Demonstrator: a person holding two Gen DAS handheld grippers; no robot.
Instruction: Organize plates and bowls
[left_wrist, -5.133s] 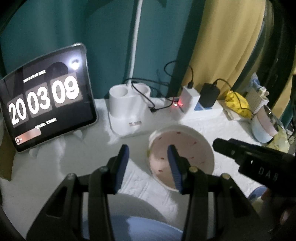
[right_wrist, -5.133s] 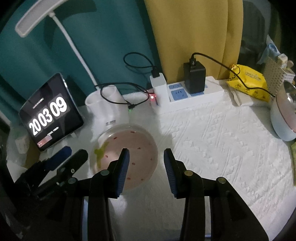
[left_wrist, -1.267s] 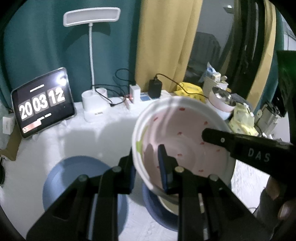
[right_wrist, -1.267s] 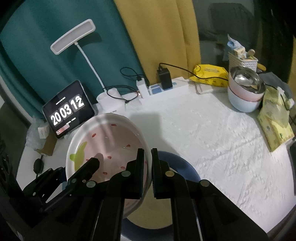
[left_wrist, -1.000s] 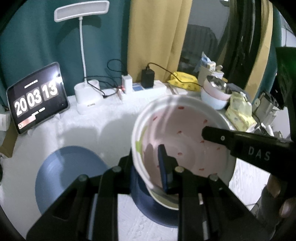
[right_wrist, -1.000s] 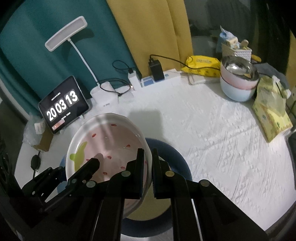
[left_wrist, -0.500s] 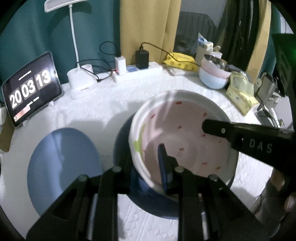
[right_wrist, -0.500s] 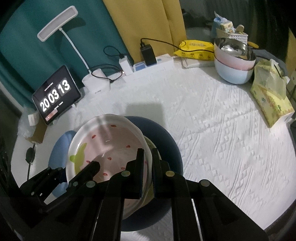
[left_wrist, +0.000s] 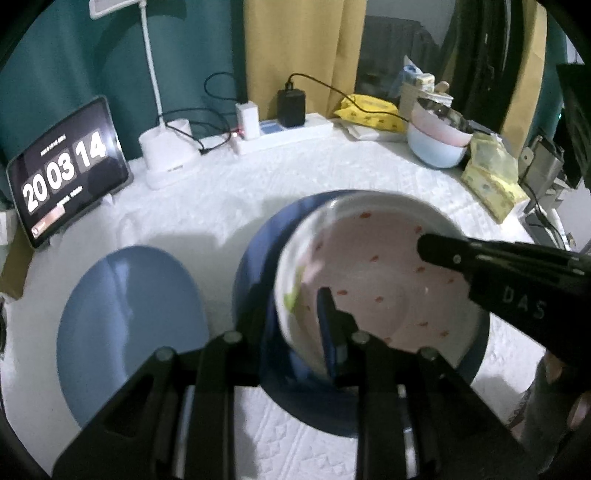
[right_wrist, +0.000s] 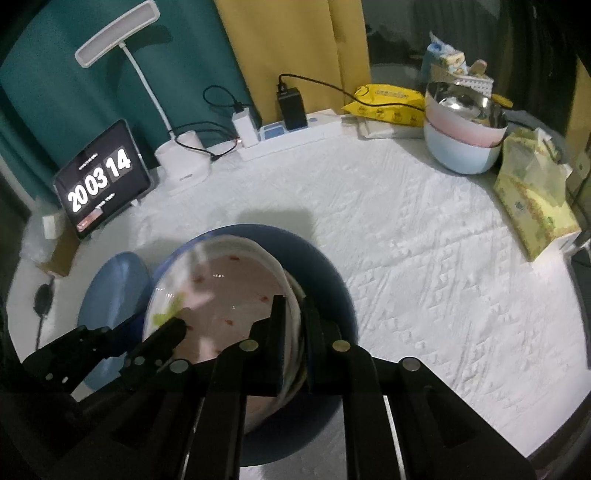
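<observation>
Bowl (left_wrist: 384, 280), white outside and pink inside with small red specks, sits low over the dark blue plate (left_wrist: 255, 280) near the front middle of the white quilted surface (right_wrist: 424, 258); whether it rests fully on that plate I cannot tell. A second pale rim shows under it in the right wrist view.

Left gripper (left_wrist: 295, 325) straddles the bowl's rim at about 8 o'clock, one finger inside the bowl, the other outside and mostly hidden. Its jaws have just been opening a little with the rim between them; whether the pads press on it I cannot tell. Right gripper (right_wrist: 293, 325) straddles the rim at about 4 o'clock, and its jaws have just been opening; a thin gap shows beside the rim, which stays between them.

At 9 o'clock from the dark plate a light blue plate (left_wrist: 129, 325) lies flat, apart from it with a strip of cloth between. From 12 to 3 o'clock the cloth is bare up to the power strip (right_wrist: 295, 134) at the back edge and the stacked bowls (right_wrist: 461, 133) and tissue pack (right_wrist: 535, 195) at the right edge. At 10 o'clock stand the tablet clock (right_wrist: 99, 181) and the lamp base (right_wrist: 183, 166).
</observation>
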